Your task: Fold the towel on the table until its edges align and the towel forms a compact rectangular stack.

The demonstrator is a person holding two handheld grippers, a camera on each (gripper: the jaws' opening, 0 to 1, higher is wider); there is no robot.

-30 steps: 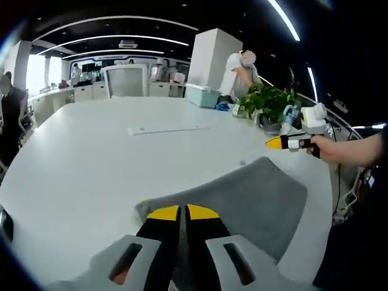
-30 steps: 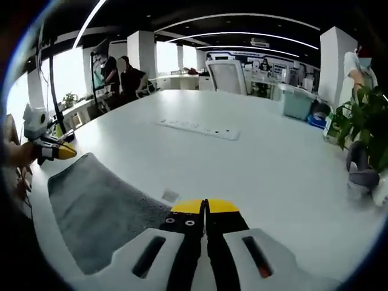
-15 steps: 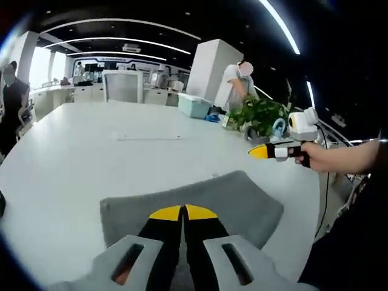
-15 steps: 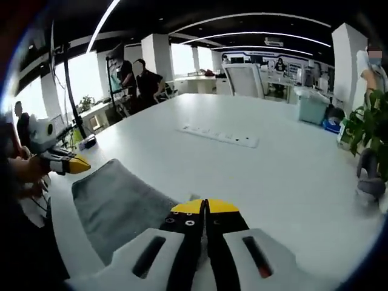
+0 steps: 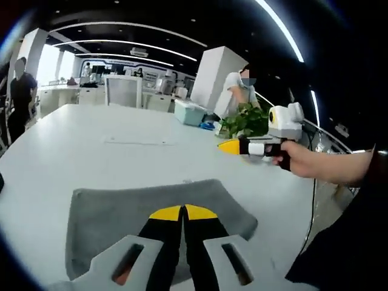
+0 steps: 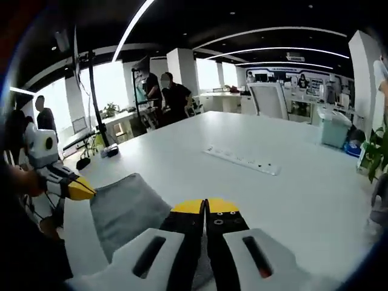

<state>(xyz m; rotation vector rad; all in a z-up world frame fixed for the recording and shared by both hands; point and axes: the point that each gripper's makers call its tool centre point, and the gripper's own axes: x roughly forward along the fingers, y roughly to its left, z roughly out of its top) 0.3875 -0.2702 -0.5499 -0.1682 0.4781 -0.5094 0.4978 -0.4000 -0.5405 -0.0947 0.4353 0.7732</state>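
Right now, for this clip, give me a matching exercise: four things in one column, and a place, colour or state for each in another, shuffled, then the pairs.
Things:
1. towel
2. left gripper
3. power strip
4. plant

Descriptions:
A. green, at the table's far edge
B. white, lying far out on the table
C. grey, spread flat on the table
D. jaws shut, yellow tips over the towel

Pairs: 1-C, 2-D, 3-B, 4-A

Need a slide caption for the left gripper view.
Left tool shut above grey towel on white table.
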